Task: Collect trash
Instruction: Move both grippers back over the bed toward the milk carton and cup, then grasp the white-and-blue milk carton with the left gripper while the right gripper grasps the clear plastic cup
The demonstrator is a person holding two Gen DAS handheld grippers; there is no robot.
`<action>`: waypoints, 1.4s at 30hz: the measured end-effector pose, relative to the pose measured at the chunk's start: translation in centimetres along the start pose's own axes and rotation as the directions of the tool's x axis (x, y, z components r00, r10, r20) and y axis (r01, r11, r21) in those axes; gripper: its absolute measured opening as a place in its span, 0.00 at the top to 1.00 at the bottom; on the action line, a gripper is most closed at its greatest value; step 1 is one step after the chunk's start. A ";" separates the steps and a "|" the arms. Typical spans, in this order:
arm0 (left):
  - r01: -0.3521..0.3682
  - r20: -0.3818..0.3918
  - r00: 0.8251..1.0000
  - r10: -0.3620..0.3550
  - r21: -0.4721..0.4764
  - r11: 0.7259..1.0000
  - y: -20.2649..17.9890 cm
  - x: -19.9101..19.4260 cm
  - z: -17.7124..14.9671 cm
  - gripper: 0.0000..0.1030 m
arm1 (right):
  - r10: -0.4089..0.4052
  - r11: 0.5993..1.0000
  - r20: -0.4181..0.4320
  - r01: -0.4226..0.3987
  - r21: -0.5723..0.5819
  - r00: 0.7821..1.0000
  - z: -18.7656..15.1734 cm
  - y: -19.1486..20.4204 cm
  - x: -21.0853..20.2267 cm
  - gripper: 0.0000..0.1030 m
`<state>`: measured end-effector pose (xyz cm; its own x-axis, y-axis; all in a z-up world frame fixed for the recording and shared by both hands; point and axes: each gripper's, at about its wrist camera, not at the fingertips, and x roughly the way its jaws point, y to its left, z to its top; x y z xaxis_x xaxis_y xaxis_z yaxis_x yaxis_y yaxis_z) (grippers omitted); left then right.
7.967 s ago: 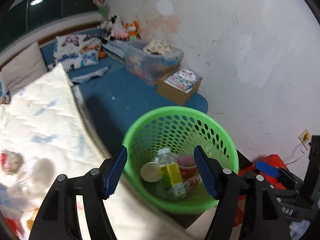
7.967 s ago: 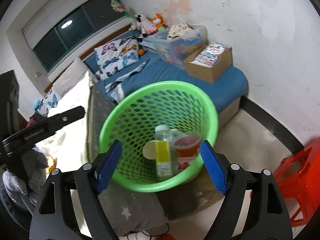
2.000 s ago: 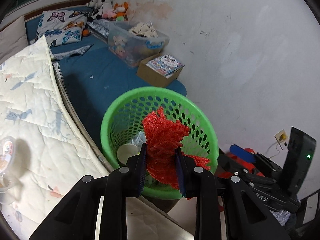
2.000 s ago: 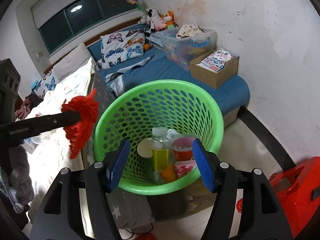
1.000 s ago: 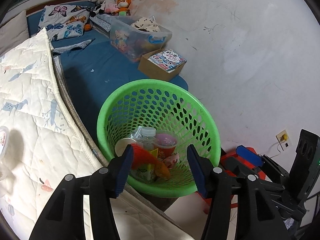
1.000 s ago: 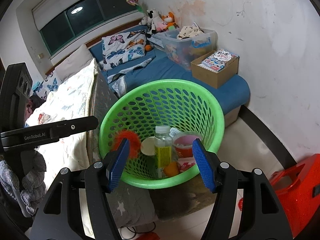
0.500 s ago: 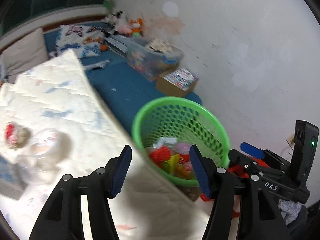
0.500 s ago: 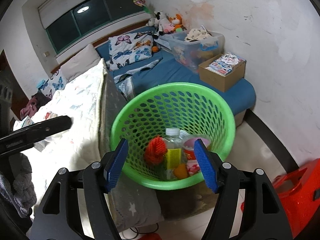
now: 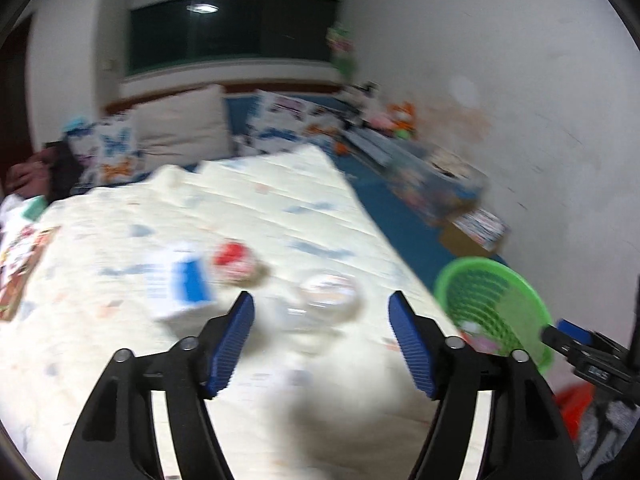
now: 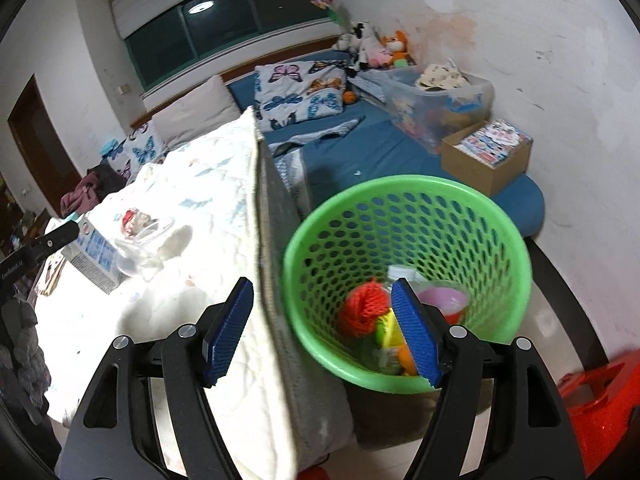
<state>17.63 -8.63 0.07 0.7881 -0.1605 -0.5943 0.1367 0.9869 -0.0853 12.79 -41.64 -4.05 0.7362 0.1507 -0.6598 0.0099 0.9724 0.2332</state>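
The trash on the bed (image 9: 280,208) is a clear plastic container (image 9: 326,296), a red and white wrapper (image 9: 236,264) at its 10 o'clock, and a blue and white carton (image 9: 182,284) at its 9 o'clock; all are blurred in the left view. The left hand-held gripper (image 9: 322,340) has its jaws wide apart, with nothing between them, and the clear container lies just beyond the fingertips at 12 o'clock. The green basket (image 10: 516,248) stands beside the bed edge and holds a red net bundle (image 10: 362,308), a bottle (image 10: 398,274) and a pink cup (image 10: 444,300). The right hand-held gripper (image 10: 322,328) is also apart and empty, above the basket's near rim
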 end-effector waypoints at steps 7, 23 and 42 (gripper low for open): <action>-0.150 0.023 0.988 0.152 -0.088 0.985 4.7 0.4 -0.3 0.26 | 0.039 0.998 -0.022 -0.040 -0.046 0.999 0.1 2.9 1.1 0.30; -0.218 -0.078 0.975 0.206 -0.196 0.956 7.3 6.5 -1.1 0.26 | 0.129 0.982 -0.103 -0.141 -0.124 0.986 -0.4 9.4 4.8 0.30; -0.180 -0.091 0.982 0.164 -0.206 0.962 8.9 7.2 -1.1 0.59 | 0.172 0.963 -0.155 -0.199 -0.180 0.973 -0.6 14.6 6.9 0.30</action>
<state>23.91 -1.03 -5.85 0.7417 0.0059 -0.6707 -0.1342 0.9810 -0.1398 17.59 -26.30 -5.65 0.6133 0.3418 -0.7120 -0.2592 0.9387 0.2273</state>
